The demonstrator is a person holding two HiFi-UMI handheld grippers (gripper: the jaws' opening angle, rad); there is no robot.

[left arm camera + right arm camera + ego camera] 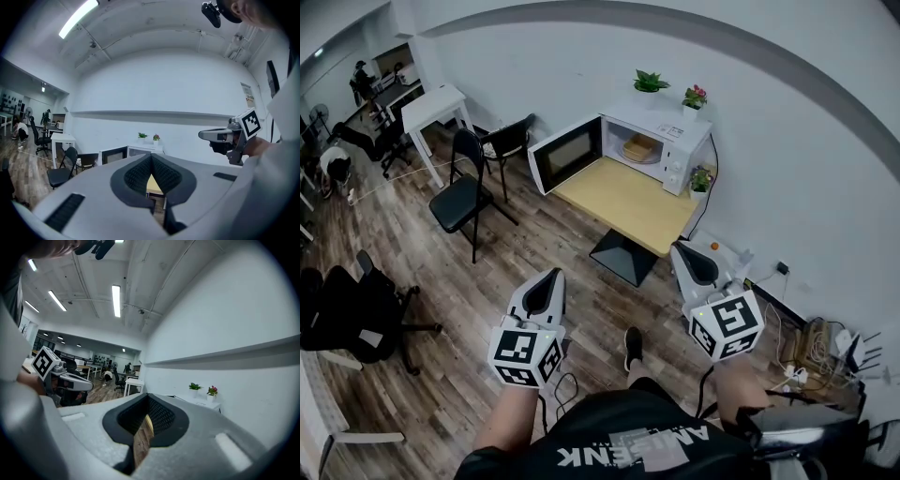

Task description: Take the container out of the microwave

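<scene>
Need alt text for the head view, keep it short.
Left claw and right claw, both shut, are held above a wood floor, short of a table where a white microwave stands with its door open, a tan container inside. A black chair stands left.

White capital letters cross the person's dark shirt (628, 448), upside down at the near edge of the head view; only "ENK" reads surely. The cubes on the left gripper (552, 276) and right gripper (679, 247) carry black-and-white square codes, no letters. The wall notice (249, 98) and the label (670, 132) on the microwave (680, 161) are too small to read.
</scene>
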